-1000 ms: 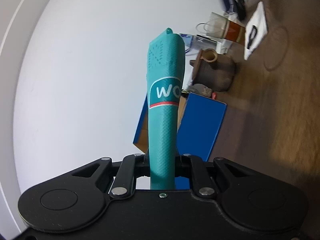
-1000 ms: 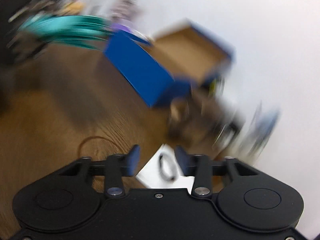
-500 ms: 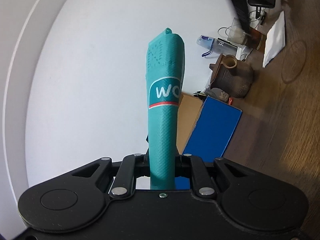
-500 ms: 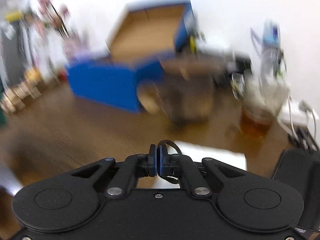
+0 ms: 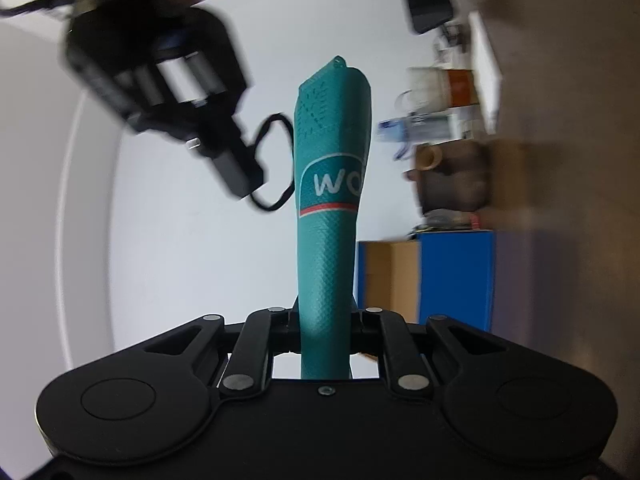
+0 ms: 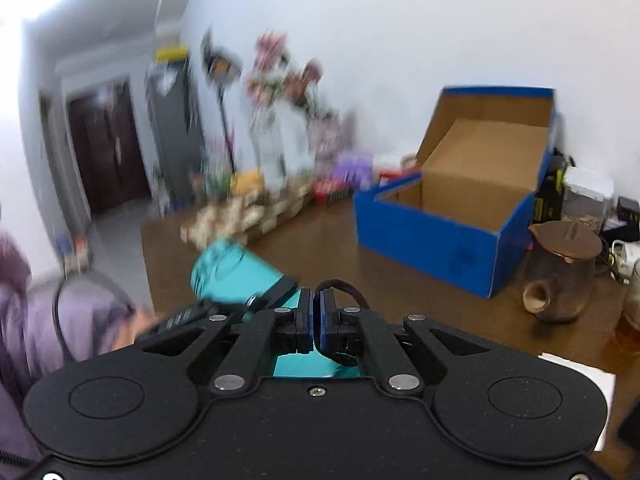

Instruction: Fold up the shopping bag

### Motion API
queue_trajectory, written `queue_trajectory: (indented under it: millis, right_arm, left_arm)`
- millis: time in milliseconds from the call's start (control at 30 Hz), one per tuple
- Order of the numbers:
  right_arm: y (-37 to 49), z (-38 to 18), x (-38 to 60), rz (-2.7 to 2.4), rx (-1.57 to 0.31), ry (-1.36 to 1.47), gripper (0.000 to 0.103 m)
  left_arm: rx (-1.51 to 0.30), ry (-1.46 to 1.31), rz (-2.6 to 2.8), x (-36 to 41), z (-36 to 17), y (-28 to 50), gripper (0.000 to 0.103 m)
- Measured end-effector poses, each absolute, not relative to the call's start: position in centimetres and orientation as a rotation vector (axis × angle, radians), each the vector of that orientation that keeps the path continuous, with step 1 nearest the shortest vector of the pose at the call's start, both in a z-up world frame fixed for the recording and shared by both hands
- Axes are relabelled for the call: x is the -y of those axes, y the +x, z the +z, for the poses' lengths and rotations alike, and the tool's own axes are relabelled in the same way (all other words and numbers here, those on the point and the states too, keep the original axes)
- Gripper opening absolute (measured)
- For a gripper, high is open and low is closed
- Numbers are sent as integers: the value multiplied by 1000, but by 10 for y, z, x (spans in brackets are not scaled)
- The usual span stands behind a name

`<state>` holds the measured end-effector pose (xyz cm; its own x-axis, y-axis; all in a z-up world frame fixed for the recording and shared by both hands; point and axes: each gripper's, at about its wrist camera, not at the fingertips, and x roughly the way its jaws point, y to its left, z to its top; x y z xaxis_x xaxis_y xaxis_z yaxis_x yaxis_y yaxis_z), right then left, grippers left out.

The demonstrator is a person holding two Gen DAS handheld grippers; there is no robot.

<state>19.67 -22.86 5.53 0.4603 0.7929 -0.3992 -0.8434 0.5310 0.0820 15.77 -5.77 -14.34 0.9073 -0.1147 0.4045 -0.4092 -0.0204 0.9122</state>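
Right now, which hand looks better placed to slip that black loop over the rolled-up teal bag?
The right. The right gripper already pinches the black band beside the bag's free end, while the left gripper is clamped on the roll's base, probably just steadying it.

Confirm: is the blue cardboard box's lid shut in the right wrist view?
No, the blue cardboard box stands open, its lid tilted up and back so the bare brown inside shows.

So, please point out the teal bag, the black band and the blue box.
bag (image 5: 328, 264), left wrist view, middle of the roll
band (image 5: 276, 160), left wrist view, its loop
box (image 6: 432, 240), right wrist view, front wall
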Motion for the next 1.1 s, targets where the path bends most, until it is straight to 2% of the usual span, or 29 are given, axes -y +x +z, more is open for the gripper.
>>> queue_trajectory:
  millis: [200,333,433,567,633,667,867,967,1033,1100]
  right_arm:
    - [180,40,194,974,-418,-299,4]
    - [174,38,188,963,-437,-358,15]
    - [173,42,190,993,-445,-332,20]
    - [180,46,191,982,-448,-332,19]
    - [184,43,187,975,-474,-370,10]
    - [185,40,183,968,-483,-403,9]
    - [183,27,166,907,-505,-579,9]
    - [187,27,168,893,-510,-559,15]
    - [190,27,170,896,-517,-543,27]
    - [191,27,174,889,-512,-516,31]
  left_arm:
    - [421,1566,210,63,-145,143,15]
    - [386,1555,196,61,-144,138,15]
    - [382,1567,199,58,-145,138,15]
    - [389,1588,192,58,-149,142,15]
    - [395,1593,188,60,-150,148,15]
    - [396,1594,184,61,-149,149,15]
    - [420,1603,183,63,-148,146,15]
    - [420,1583,181,62,-149,146,15]
    - [420,1566,182,61,-148,146,15]
    - [422,1545,189,61,-146,147,15]
